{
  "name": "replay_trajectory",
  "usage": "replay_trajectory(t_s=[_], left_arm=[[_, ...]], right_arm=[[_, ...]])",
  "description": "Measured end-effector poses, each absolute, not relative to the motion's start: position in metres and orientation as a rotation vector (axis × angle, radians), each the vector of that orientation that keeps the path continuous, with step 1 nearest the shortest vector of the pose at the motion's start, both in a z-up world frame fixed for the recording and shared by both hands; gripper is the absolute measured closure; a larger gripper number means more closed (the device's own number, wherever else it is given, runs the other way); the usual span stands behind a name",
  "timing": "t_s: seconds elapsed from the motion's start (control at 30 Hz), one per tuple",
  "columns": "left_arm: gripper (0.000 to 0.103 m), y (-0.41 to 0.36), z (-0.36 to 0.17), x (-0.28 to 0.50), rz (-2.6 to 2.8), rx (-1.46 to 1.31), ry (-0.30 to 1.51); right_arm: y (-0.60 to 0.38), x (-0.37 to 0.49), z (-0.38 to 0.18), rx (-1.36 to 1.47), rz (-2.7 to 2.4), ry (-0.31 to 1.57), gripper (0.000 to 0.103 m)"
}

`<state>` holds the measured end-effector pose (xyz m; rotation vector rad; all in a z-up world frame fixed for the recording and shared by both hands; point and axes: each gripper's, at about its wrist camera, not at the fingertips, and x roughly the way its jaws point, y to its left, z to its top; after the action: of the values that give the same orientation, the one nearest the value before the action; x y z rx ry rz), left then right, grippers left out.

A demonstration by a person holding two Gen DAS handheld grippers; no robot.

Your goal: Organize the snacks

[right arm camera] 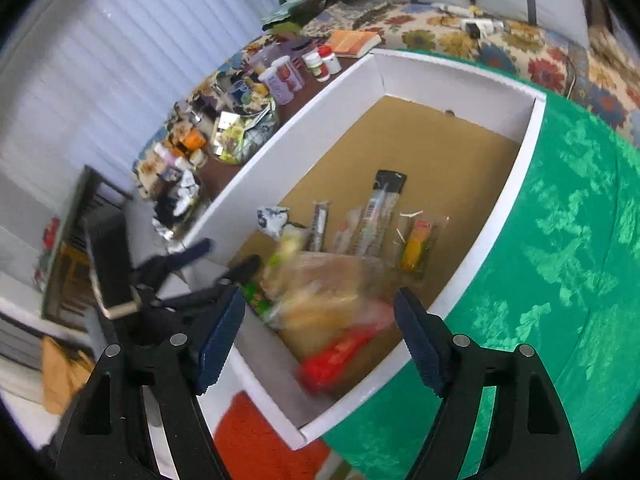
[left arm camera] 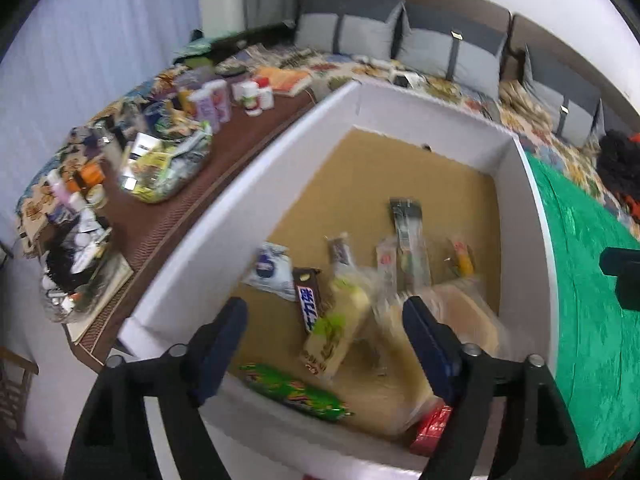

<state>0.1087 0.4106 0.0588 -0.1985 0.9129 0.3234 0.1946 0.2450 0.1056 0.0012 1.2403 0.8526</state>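
The left gripper point(left arm camera: 324, 326) hangs at the bottom of its wrist view with its blue-padded jaws spread wide and nothing pinched between them, pointing down into a white box point(left arm camera: 224, 216) with a brown cardboard floor. The right gripper point(right arm camera: 318, 326), at the bottom of its own view, is likewise spread apart and empty, above the near end of the same box point(right arm camera: 280, 144). The snacks lie loose on the box floor, crowded toward the lower part of both frames: a brown chocolate bar point(left arm camera: 310, 300) beside a pale yellow-green packet point(left arm camera: 336, 332), a green wrapped bar point(left arm camera: 296, 392) against the near wall, a red pack point(left arm camera: 432, 428) at the lower right corner, and a blurred clear bag point(left arm camera: 452, 320) over them. Further up the floor sit a small white and blue packet point(left arm camera: 270, 268), a long dark-topped sachet point(left arm camera: 408, 232) and a yellow-orange sweet in clear wrap point(left arm camera: 462, 260). The box rests on a green cloth point(left arm camera: 592, 280) filling the right side. At the left, a brown mat point(left arm camera: 180, 216) carries bottles and bags of clutter, and grey cushions point(left arm camera: 436, 48) line the top of the frame behind a flowered cover point(right arm camera: 460, 40).
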Motion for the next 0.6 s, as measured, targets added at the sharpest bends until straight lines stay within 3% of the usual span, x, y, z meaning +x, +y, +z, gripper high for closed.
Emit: replay_trajectory(t_s=[0.13,0.27,0.4,0.6], left_arm=[[0.018,0.397,0.08,0.096,0.359,-0.15,0.862],[0.001,0.372,0.118,0.078,0.416,-0.071,0.744],[0.0,0.362,0.138,0.067,0.505,-0.033,0.625],[0.0,0.354,0.137,0.062,0.437,-0.04,0.726]], right_arm=[[0.229,0.197,0.108,-0.017,0.787,1.206,0.023],[0.22,0.199,0.117,-0.071,0.748,1.156,0.023],[0.22,0.187,0.119,-0.125,0.735,1.119,0.023],[0.215,0.173,0.119,-0.154,0.709,1.098,0.023]])
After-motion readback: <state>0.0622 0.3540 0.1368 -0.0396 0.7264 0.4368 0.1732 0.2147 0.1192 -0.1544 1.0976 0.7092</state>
